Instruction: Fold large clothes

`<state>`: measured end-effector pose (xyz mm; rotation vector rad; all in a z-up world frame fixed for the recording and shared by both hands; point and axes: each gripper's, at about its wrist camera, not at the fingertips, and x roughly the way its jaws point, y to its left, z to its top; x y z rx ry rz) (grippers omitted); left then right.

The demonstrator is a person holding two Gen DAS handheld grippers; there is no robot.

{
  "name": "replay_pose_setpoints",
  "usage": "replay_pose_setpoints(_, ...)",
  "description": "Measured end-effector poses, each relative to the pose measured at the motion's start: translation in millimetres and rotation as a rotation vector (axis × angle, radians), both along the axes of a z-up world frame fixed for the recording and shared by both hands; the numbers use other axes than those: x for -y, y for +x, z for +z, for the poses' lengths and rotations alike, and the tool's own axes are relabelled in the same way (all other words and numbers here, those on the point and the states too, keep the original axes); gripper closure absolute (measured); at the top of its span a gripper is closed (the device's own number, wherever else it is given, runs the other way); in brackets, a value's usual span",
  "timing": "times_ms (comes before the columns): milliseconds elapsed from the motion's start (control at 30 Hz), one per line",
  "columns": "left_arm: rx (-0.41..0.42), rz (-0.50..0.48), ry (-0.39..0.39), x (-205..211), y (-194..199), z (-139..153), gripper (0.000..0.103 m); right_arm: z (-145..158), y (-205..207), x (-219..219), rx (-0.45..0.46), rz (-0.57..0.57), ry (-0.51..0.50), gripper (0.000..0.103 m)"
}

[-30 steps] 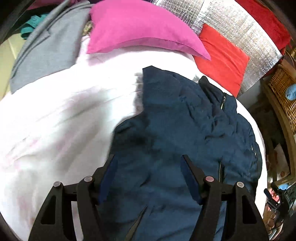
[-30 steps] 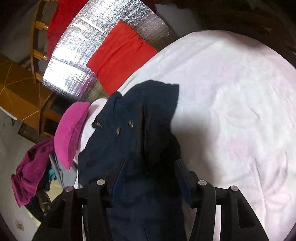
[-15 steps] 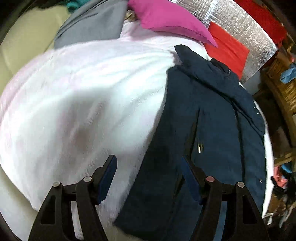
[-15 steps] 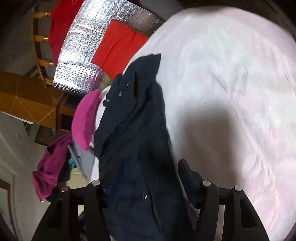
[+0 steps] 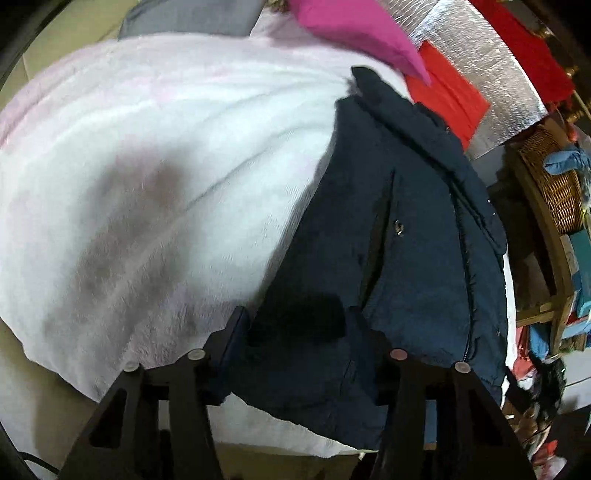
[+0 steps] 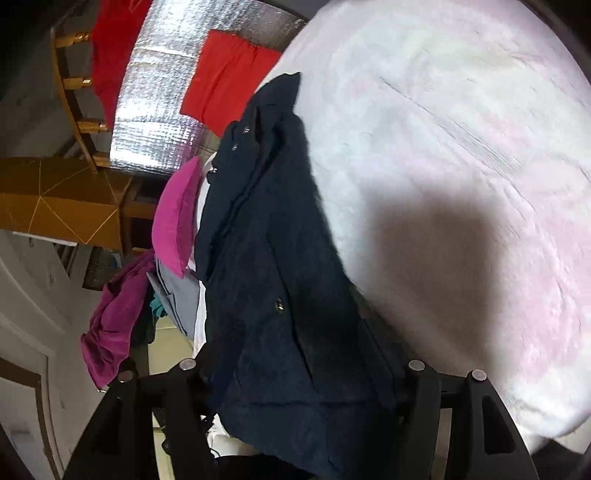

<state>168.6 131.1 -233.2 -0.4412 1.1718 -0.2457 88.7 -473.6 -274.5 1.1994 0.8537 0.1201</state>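
Note:
A dark navy jacket [image 5: 406, 236] lies lengthwise on a white fleece blanket [image 5: 147, 177], its collar toward the far pillows and its hem at the near bed edge. My left gripper [image 5: 295, 325] is open, its jaws straddling the jacket's near hem corner. In the right wrist view the jacket [image 6: 266, 229] runs from the collar down to my right gripper [image 6: 299, 365], which is open with the hem fabric lying between its jaws. The blanket [image 6: 461, 147] fills the right side there.
A magenta pillow [image 5: 351, 29], a red pillow [image 5: 447, 96] and a silver foil panel [image 5: 487, 62] stand at the bed's head. A grey garment [image 5: 192, 14] lies far left. A wicker basket [image 5: 554, 184] and shelf clutter stand right. Purple clothes [image 6: 110, 325] hang beyond the bed.
Both grippers have drawn back toward the near edge of the bed along the jacket, from its middle to its hem. The jacket now lies stretched out long and narrow.

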Motion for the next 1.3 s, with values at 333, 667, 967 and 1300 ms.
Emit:
replay_pose_setpoints(333,0.010,-0.080,-0.034,18.0,-3.6,-4.8,0.035,-20.7,-9.4,-2.0,-0.066,-0.014,-0.008,0.035)
replay_pose_setpoints(667,-0.019,-0.073,-0.117,13.1,3.7,-11.2,0.048,-18.7,3.5,-31.4,-0.050,0.093,-0.117,0.053)
replay_pose_setpoints(967,0.003,-0.098,-0.147,20.6,2.5,-12.9,0.075,-18.6,1.6,-32.9,-0.048,0.091,-0.144,0.069)
replay_pose_setpoints(1300,0.110,-0.109,-0.142,27.7,-20.0,0.8,0.089,1.9,-8.6,-49.2,0.003,0.078,-0.296,0.091)
